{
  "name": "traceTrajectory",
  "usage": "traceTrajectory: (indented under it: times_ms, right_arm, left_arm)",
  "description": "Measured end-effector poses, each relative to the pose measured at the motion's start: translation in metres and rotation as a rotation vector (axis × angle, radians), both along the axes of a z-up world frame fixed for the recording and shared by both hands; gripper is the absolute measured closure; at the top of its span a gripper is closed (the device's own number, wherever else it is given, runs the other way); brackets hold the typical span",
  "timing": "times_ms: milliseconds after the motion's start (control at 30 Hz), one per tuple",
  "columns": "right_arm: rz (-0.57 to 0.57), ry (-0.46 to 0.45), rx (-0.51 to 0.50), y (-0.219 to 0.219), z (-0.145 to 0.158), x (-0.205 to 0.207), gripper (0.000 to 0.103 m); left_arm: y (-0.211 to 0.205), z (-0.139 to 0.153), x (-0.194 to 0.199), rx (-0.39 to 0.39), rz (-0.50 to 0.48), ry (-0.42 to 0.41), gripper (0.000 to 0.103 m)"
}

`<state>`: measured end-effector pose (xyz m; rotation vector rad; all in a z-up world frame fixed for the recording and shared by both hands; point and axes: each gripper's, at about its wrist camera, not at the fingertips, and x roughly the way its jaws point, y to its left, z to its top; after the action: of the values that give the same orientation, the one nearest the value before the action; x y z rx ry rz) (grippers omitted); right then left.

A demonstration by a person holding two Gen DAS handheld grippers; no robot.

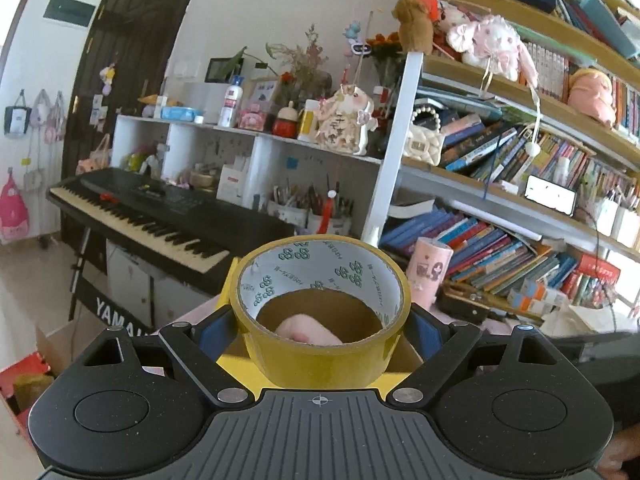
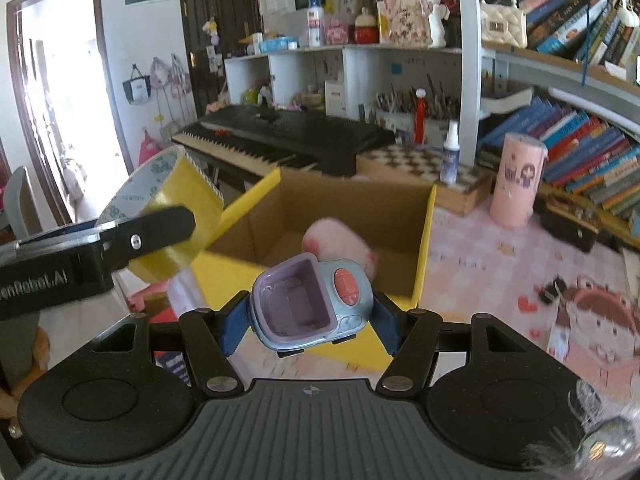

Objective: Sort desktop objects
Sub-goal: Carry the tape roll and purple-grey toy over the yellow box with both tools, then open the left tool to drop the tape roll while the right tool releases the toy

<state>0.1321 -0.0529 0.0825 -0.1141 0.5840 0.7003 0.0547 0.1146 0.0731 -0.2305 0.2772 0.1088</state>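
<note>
Both loads hover over the cardboard box (image 2: pixel 360 216): left fingers (image 1: pixel 322 336) clamp the tape roll (image 1: pixel 324 312), right fingers (image 2: pixel 310 316) pinch a toy car (image 2: pixel 312 304). Next, probably lowering and releasing toward twelve o'clock.

Glossy yellow tape roll (image 1: pixel 324 312), matt brown cardboard box (image 2: pixel 352 208), smooth plastic toy car (image 2: pixel 312 300).

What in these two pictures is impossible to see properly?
- Left wrist view: the cardboard box interior and most of the pink plush, hidden behind the tape roll.
- Right wrist view: the plush is blurred, its front hidden by the toy car.
- Right wrist view: the table mat print is motion-blurred.
</note>
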Motion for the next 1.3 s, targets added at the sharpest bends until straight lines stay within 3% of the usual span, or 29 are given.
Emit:
traceTrajectory:
  times_ms: [167,467,800,900,1133,1300]
  right_arm:
    - [0.034,-0.028,0.000,0.003,0.004,0.037,0.042]
    - [0.120,-0.077,-0.089,0.014,-0.008,0.096,0.042]
    - [0.316,-0.153,-0.286,0.039,-0.040,0.132,0.042]
    - [0.378,-0.158,-0.344,0.047,-0.051,0.139,0.042]
    - [0.508,-0.031,-0.333,0.053,-0.052,0.164,0.042]
    - [0.538,0.059,-0.311,0.053,-0.056,0.173,0.042]
  left_arm:
    - [-0.003,-0.003,0.033,0.013,0.022,0.019,0.013]
    - [-0.008,-0.016,0.084,0.054,0.060,0.099,0.013]
    - [-0.012,-0.041,0.121,0.117,0.070,0.260,0.013]
    - [-0.009,-0.046,0.128,0.104,0.074,0.297,0.013]
    - [0.000,-0.054,0.143,0.035,0.070,0.370,0.013]
    - [0.001,-0.059,0.147,-0.006,0.083,0.400,0.012]
